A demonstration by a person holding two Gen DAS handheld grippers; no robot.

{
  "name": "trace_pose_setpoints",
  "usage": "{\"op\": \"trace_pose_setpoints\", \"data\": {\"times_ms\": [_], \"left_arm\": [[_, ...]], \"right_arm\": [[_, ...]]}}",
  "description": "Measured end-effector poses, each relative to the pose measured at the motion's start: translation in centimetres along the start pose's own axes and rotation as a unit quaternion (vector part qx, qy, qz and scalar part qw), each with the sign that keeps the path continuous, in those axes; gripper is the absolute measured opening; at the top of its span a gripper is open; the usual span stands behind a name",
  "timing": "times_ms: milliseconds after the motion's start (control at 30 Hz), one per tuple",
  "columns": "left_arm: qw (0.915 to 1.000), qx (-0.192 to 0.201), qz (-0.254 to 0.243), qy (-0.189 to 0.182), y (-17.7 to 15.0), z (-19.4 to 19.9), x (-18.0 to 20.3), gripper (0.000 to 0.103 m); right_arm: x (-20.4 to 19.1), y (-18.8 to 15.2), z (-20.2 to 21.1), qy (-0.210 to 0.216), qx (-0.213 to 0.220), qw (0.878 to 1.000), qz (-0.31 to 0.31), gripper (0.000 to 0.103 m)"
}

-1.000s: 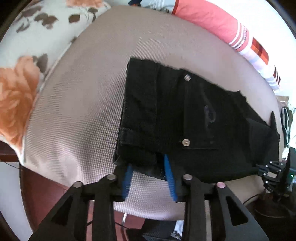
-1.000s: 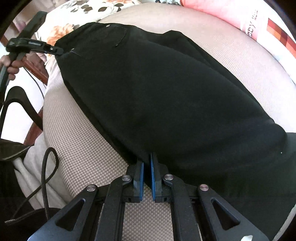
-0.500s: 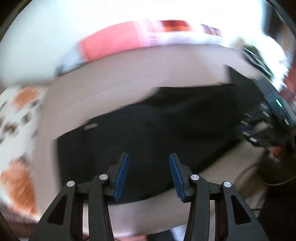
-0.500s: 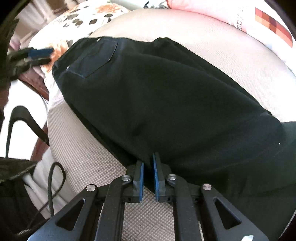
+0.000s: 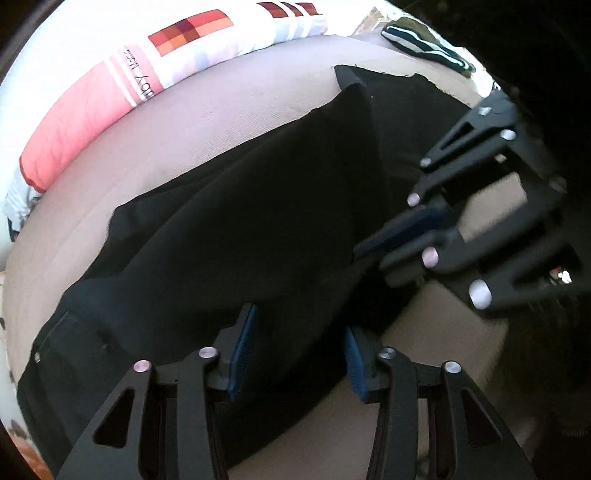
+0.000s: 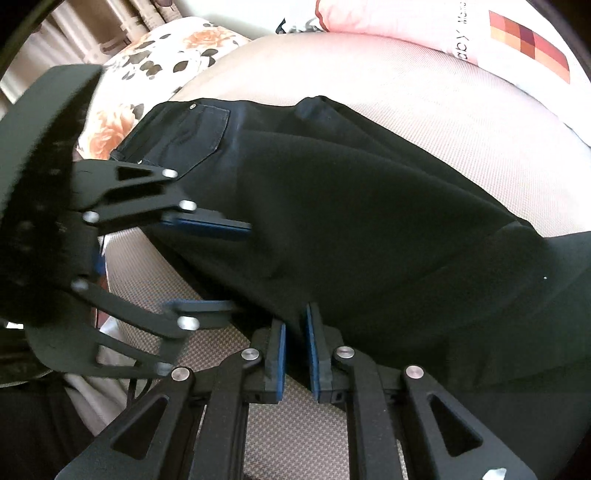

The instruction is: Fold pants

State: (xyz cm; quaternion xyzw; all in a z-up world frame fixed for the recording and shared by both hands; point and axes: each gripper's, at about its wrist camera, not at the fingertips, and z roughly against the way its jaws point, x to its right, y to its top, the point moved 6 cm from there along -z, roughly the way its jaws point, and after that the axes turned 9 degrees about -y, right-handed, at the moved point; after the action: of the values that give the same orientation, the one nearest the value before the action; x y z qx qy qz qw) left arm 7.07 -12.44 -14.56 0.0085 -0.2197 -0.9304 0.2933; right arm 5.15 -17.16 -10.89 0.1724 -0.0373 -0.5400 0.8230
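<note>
Black pants (image 5: 258,221) (image 6: 369,203) lie lengthwise on a beige cushion (image 5: 221,110), back pocket facing up at the far left in the right wrist view. My right gripper (image 6: 295,317) is shut on their near edge, which runs in between its blue pads. The left wrist view shows that gripper (image 5: 364,251) at the right, pinching the same edge. My left gripper (image 5: 299,325) straddles the pants edge just beside it, jaws closing with black cloth between the pads, which stand apart. From the right wrist view the left gripper (image 6: 240,267) comes in from the left.
A pink and white pillow (image 5: 92,110) (image 6: 498,33) lies along the cushion's far side. A floral pillow (image 6: 166,62) sits at the waist end. A dark striped item (image 5: 424,48) rests past the pants' leg end.
My left gripper left the waist end, swept along the pants while rolling over, and now sits next to the right gripper. The right gripper kept its hold and shifted only a little.
</note>
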Motion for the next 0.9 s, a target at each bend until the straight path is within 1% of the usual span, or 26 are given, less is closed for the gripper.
{"op": "trace_pose_setpoints", "data": {"times_ms": [33, 100, 133, 200, 267, 333, 367, 400, 467, 500, 533, 567, 633, 667, 733, 800, 833, 900], "left_arm": [[1.0, 0.003, 0.001, -0.005, 0.2, -0.2, 0.0, 0.009], [1.0, 0.002, 0.006, -0.007, 0.8, -0.4, 0.3, 0.008], [1.0, 0.006, 0.006, -0.005, 1.0, -0.4, 0.3, 0.008], [0.9999, 0.01, 0.011, -0.008, 0.9, -0.4, 0.5, 0.008], [0.9996, 0.013, 0.024, -0.013, 0.3, -0.1, 0.5, 0.008], [0.9992, 0.016, 0.035, -0.016, -0.2, 0.4, 0.0, 0.008], [0.9987, 0.018, 0.043, -0.019, -0.1, 0.5, -0.1, 0.008], [0.9985, 0.018, 0.048, -0.021, -0.1, 0.5, -0.1, 0.008], [0.998, 0.022, 0.056, -0.022, -0.2, 0.4, -0.2, 0.008], [0.9977, 0.022, 0.06, -0.023, -0.3, 0.5, -0.2, 0.008], [0.9976, 0.022, 0.061, -0.022, -0.4, 0.5, -0.2, 0.008], [0.9976, 0.022, 0.062, -0.021, -0.4, 0.5, -0.2, 0.008], [0.9975, 0.021, 0.065, -0.019, -0.4, 0.4, -0.2, 0.008], [0.9974, 0.021, 0.067, -0.018, -0.4, 0.4, -0.3, 0.008], [0.9967, 0.02, 0.075, -0.021, -0.4, 0.5, -0.4, 0.008], [0.9961, 0.021, 0.083, -0.021, -0.4, 0.5, -0.5, 0.008], [0.9957, 0.02, 0.088, -0.022, -0.4, 0.4, -0.5, 0.008], [0.9952, 0.019, 0.093, -0.021, -0.5, 0.4, -0.5, 0.008]], "right_arm": [[0.0, 0.1, 0.1, -0.001, 0.001, 1.0, -0.001, 0.013], [0.0, 0.2, 0.5, -0.006, 0.005, 1.0, -0.005, 0.034], [0.4, 0.1, 1.2, -0.007, 0.011, 1.0, -0.013, 0.036], [1.5, 0.0, 2.9, 0.001, 0.033, 0.999, -0.029, 0.036], [3.9, 0.0, 4.7, 0.009, 0.053, 0.997, -0.063, 0.036], [8.2, -0.6, 5.9, 0.019, 0.066, 0.989, -0.129, 0.036], [10.4, -1.0, 6.2, 0.016, 0.069, 0.984, -0.161, 0.036], [13.8, -1.9, 6.5, 0.007, 0.072, 0.975, -0.21, 0.037], [18.3, -3.4, 6.6, -0.003, 0.074, 0.959, -0.273, 0.037], [21.3, -4.6, 6.7, -0.018, 0.073, 0.947, -0.312, 0.037], [23.7, -5.8, 6.8, -0.023, 0.076, 0.934, -0.348, 0.037], [25.2, -6.5, 6.9, -0.017, 0.081, 0.924, -0.373, 0.037], [28.5, -8.2, 6.9, -0.025, 0.087, 0.905, -0.416, 0.037], [30.0, -9.0, 6.9, -0.026, 0.091, 0.895, -0.437, 0.037], [31.6, -9.8, 6.8, -0.016, 0.102, 0.88, -0.464, 0.035], [33.1, -10.5, 6.7, -0.007, 0.114, 0.86, -0.498, 0.031], [33.5, -10.5, 6.6, 0.0, 0.121, 0.855, -0.505, 0.03], [34.1, -10.2, 6.3, 0.002, 0.128, 0.851, -0.509, 0.027]]}}
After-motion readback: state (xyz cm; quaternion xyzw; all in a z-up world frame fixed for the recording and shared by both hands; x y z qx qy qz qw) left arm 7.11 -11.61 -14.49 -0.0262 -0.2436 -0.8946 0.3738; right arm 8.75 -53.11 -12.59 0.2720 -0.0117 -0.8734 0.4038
